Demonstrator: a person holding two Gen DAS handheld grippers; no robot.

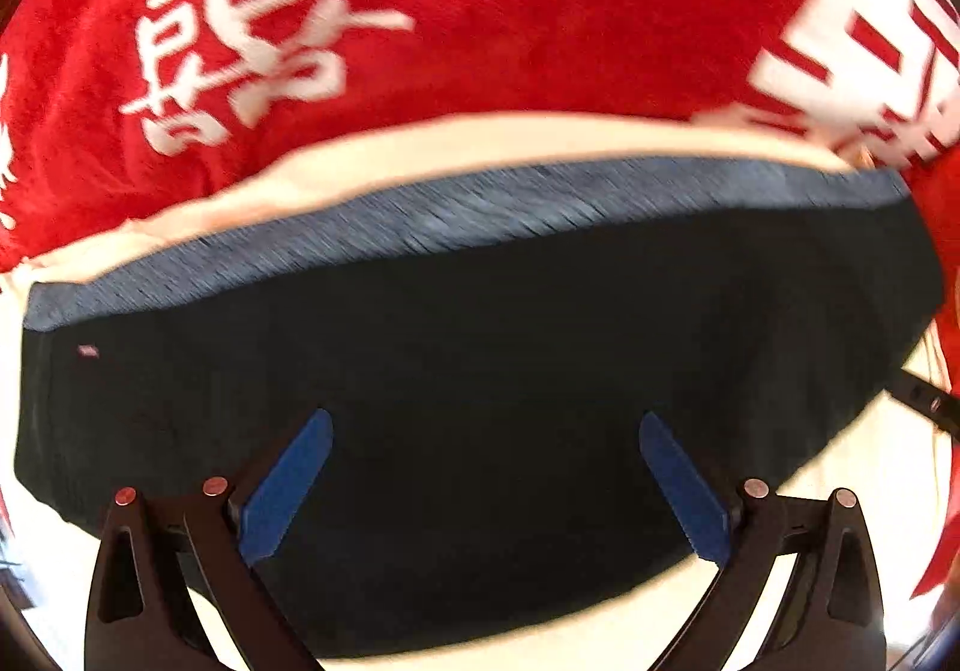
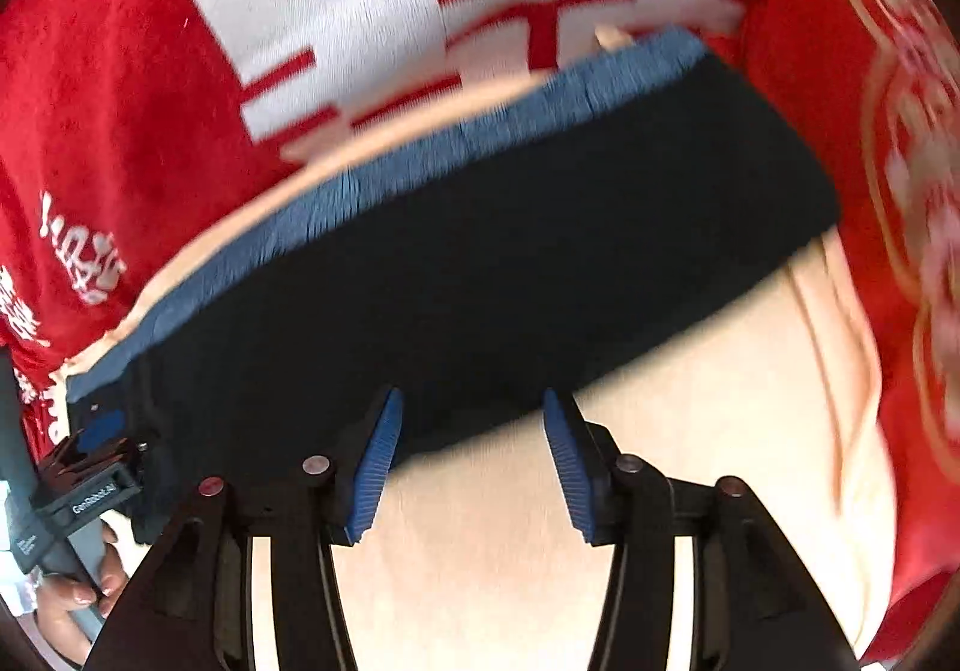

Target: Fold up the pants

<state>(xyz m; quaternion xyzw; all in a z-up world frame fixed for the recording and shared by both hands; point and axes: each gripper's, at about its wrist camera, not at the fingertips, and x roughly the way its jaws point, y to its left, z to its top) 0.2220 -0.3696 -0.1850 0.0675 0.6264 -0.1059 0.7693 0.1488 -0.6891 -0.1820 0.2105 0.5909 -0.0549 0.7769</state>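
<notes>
Pants (image 1: 480,347), dark and already folded into a compact band with a blue edge, lie beneath and ahead of the left claw (image 1: 486,482), which is spread and empty. Right claw (image 2: 471,467), also spread, hangs over their near edge. Dragging that edge could undo the fold.

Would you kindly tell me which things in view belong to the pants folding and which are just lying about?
Part of the job:
- dark pants, folded, blue-grey waistband along the far edge
- left gripper, jaws open above the pants
- right gripper, jaws open at the pants' near edge

Just lying about:
- red blanket with white characters
- cream sheet underneath
</notes>
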